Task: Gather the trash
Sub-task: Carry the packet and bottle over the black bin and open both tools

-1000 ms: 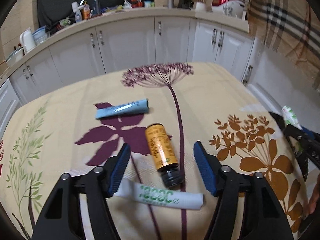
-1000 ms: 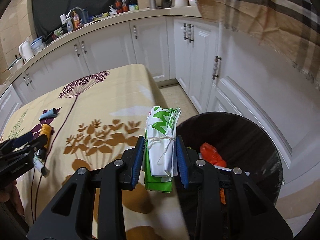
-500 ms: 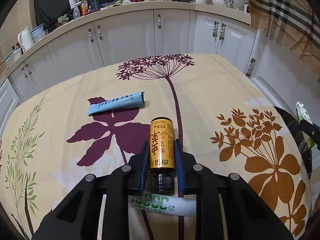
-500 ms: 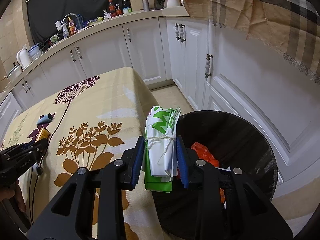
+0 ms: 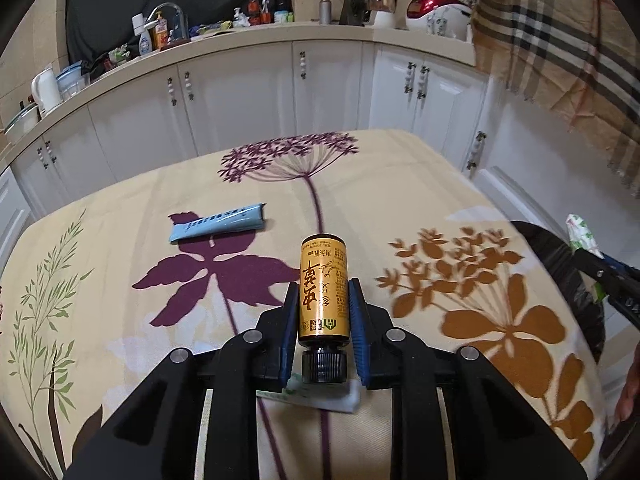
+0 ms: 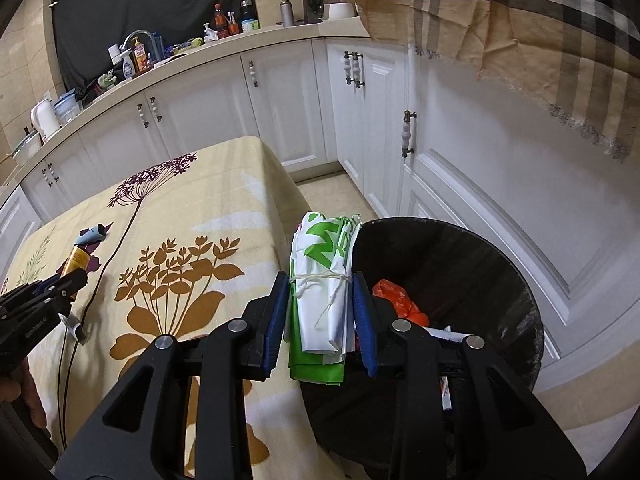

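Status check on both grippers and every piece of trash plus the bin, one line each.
left gripper: shut on the amber bottle.
amber bottle: capped, gripped at its sides.
right gripper: shut on the tied bag bundle.
tied bag bundle: folded, string-tied, held at the bin's edge.
blue tube: lying flat on the table.
white tube: lying flat under the left gripper.
trash bin: open, partly filled.

White cabinets (image 5: pixel 240 104); plaid cloth (image 6: pixel 520 20) hanging; kettle (image 5: pixel 46 88) on counter.
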The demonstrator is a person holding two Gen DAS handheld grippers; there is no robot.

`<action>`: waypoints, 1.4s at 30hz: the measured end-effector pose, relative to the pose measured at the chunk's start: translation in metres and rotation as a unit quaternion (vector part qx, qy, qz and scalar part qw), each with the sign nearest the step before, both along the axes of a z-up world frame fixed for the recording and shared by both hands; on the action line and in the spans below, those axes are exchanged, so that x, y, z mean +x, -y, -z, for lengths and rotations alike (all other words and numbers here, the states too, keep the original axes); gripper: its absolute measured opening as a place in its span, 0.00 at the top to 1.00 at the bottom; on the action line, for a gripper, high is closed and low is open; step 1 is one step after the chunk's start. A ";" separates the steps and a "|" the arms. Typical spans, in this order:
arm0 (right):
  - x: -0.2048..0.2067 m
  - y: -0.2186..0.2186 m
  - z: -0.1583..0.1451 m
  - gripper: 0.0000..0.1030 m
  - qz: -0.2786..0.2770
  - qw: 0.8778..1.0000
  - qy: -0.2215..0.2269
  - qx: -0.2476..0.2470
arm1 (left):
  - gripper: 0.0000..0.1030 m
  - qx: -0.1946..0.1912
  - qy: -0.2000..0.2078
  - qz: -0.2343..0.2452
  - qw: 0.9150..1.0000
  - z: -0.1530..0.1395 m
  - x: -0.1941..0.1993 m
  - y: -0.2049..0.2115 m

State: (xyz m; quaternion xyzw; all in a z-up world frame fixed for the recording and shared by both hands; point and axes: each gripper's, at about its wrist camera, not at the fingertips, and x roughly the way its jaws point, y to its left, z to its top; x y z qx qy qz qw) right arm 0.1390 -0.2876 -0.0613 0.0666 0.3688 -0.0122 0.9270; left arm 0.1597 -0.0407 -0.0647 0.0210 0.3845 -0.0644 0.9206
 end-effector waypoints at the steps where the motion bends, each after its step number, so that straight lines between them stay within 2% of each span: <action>1: -0.002 0.001 -0.001 0.70 0.002 1.000 0.001 -0.001 | 0.76 -0.001 0.002 0.003 1.000 -0.001 -0.002 0.002; 13: -0.033 0.023 -0.010 0.70 0.034 0.999 0.011 -0.012 | 0.76 -0.025 0.040 0.079 0.996 -0.023 -0.032 0.057; 25: -0.052 0.066 -0.020 0.70 0.077 0.996 0.024 -0.028 | 0.76 -0.034 0.056 0.163 0.985 -0.029 -0.034 0.133; 32: -0.049 0.084 -0.017 0.70 0.091 0.995 0.025 -0.028 | 0.76 -0.032 0.063 0.184 0.980 -0.026 -0.026 0.164; 42: -0.037 0.095 -0.012 0.70 0.097 0.995 0.028 -0.025 | 0.76 -0.032 0.055 0.185 0.981 -0.017 -0.010 0.184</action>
